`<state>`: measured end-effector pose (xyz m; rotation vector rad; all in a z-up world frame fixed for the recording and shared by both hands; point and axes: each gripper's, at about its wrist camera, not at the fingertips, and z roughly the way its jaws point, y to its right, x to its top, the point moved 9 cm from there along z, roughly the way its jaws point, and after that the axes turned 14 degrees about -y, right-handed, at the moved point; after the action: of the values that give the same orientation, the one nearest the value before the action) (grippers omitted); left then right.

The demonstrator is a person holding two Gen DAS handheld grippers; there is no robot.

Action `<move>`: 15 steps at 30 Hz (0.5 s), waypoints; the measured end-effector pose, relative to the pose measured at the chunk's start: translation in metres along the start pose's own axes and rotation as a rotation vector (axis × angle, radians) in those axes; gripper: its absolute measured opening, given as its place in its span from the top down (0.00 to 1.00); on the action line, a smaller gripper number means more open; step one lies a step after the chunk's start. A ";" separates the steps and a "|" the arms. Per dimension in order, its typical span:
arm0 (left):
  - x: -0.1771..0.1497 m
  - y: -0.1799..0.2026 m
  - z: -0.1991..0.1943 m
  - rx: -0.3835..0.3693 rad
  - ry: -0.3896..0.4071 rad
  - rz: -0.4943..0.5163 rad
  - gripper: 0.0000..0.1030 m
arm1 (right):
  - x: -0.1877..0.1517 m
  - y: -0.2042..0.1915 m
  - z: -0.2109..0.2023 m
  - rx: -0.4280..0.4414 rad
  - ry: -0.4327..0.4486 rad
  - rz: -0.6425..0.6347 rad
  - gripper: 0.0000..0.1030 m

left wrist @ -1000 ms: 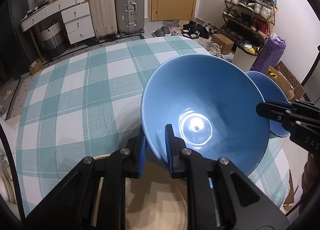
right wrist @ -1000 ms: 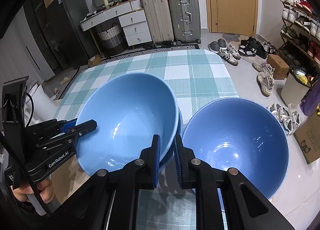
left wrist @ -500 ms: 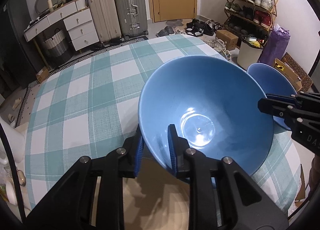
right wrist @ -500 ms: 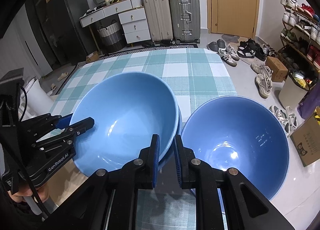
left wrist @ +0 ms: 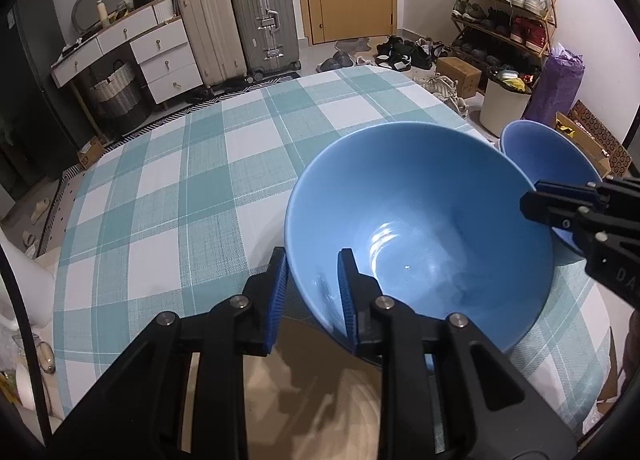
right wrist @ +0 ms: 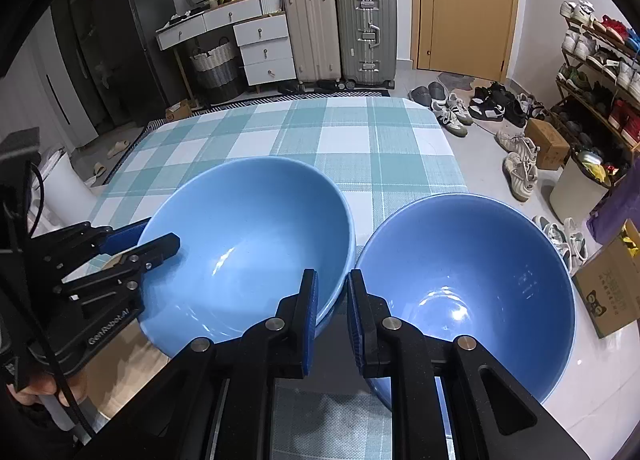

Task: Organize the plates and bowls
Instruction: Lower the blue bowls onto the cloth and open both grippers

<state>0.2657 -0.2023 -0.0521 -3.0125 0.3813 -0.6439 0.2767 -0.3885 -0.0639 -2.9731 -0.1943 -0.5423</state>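
The left gripper (left wrist: 312,256) has just been opening its jaws. They now stand slightly apart and straddle the near rim of the left blue bowl (left wrist: 420,228), one blue pad outside the wall and one inside, with a sliver of space showing beside the outer pad, so the rim is between them but not squeezed. That bowl sits on the near right part of the checked tablecloth (left wrist: 180,200), tilted a little toward the camera. In the right wrist view a second blue rim peeks out under its right side, as if another bowl is nested below.

The right gripper (right wrist: 332,274) is closed, its pads close together. It points down into the narrow gap between the left bowl and the right blue bowl (right wrist: 464,292). No rim can be made out between its pads, though its fingers overlap both bowls' edges. The right bowl stands just beside the left one, at the table's right edge.

At the near left, a person's hand (right wrist: 40,388) grasps the left gripper's handle. Beyond the far edge of the table stand two suitcases (right wrist: 340,32), a white drawer unit (right wrist: 264,48) and a wooden door (right wrist: 464,4). A shoe rack (left wrist: 500,0) lines the right wall.
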 end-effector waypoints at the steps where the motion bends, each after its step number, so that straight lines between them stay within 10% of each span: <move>1: 0.000 0.000 0.001 -0.001 -0.001 -0.001 0.79 | 0.000 0.000 0.000 0.001 0.001 -0.002 0.86; 9: -0.001 -0.002 -0.001 -0.092 -0.017 -0.024 0.66 | -0.001 -0.001 -0.006 0.016 0.001 -0.003 0.80; 15: -0.001 -0.008 -0.018 -0.162 0.011 -0.058 0.27 | -0.001 -0.003 -0.025 0.056 0.042 0.002 0.34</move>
<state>0.2597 -0.1942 -0.0351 -3.1854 0.3654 -0.6654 0.2673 -0.3894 -0.0409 -2.9047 -0.1993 -0.5884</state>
